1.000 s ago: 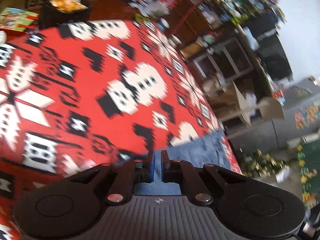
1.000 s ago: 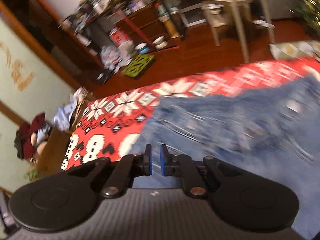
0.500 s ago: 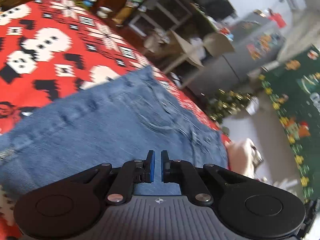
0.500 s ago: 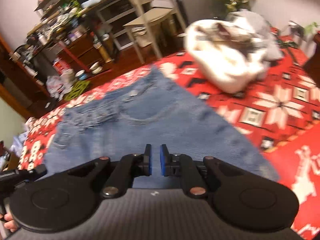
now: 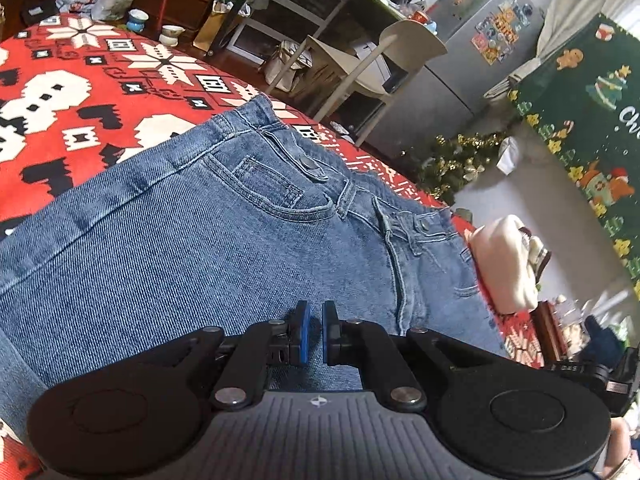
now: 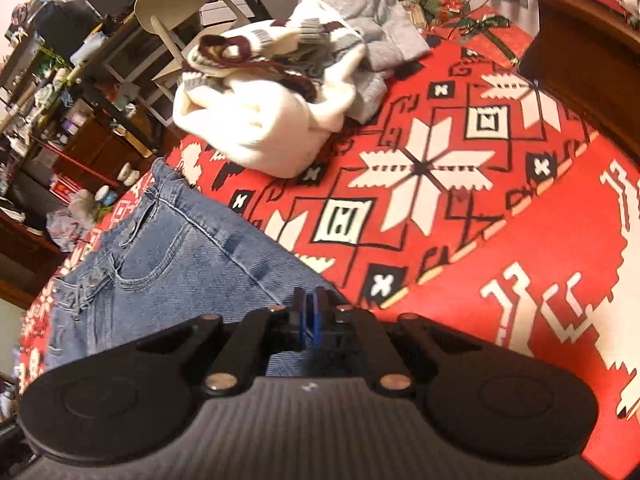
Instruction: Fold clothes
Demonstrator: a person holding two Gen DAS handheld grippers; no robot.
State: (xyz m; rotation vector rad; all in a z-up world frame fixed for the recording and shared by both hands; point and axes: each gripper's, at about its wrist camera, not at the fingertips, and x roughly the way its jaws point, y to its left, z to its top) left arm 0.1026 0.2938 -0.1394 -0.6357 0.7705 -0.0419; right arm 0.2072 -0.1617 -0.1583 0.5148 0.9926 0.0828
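Jeans [image 5: 208,248] spread flat on red patterned blanket [image 5: 80,92] — left gripper [image 5: 312,330] clenched, empty, over denim; right gripper [image 6: 308,314] clenched, empty, lower centre at jeans' edge.

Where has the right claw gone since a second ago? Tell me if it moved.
Yes. The right claw swung along the jeans from the leg end to the side seam, toward the white clothes pile.

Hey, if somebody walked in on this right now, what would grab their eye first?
Probably the blue jeans, spread flat with waistband and pockets showing, lying across the loud red patterned blanket with its white snowflake shapes. Next, the rumpled heap of white and grey clothes piled on the blanket beyond the jeans, waiting unfolded. Behind it all, cluttered shelves and a pale chair fill the background.
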